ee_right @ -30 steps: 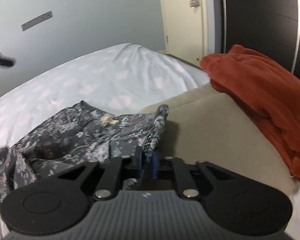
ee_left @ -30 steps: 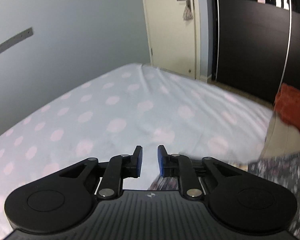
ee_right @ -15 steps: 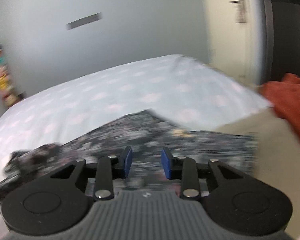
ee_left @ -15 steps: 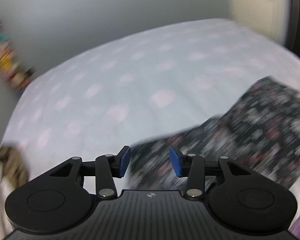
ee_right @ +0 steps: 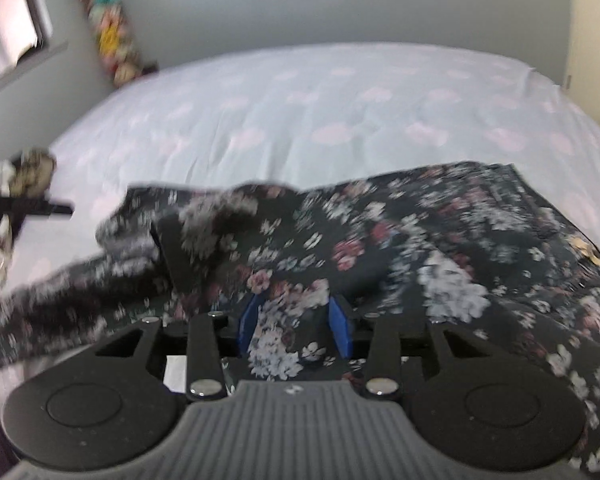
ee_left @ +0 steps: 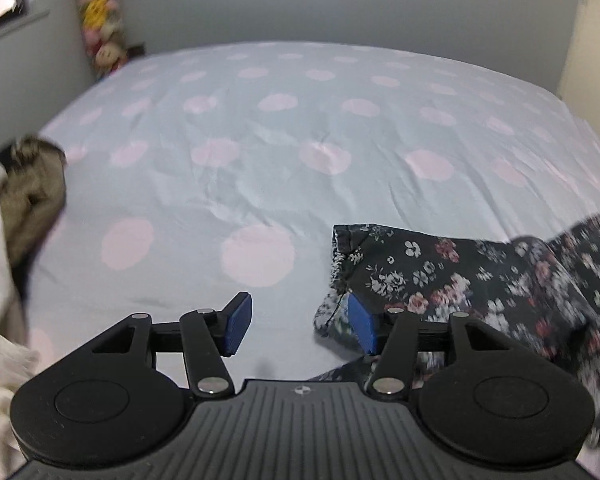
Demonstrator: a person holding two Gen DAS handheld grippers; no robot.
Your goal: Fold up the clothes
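A pile of clothes (ee_left: pixel 4 280) is sitting at the bed's (ee_left: pixel 284 140) left edge. The left gripper (ee_left: pixel 298 324) is hovering with its jaws spread, holding nothing, beside a corner of the floral garment (ee_right: pixel 380 240). The right gripper (ee_right: pixel 296 330), jaws apart, is straddling a fold. The garment is lying rumpled, so folding is looking unfinished.

Both wrist views sit low, close over the bed (ee_left: pixel 284 152), facing the far wall (ee_left: pixel 340 0). Left view looks left of the garment (ee_left: pixel 480 276); right view directly over it (ee_right: pixel 380 240). Shared: bed, garment, wall.
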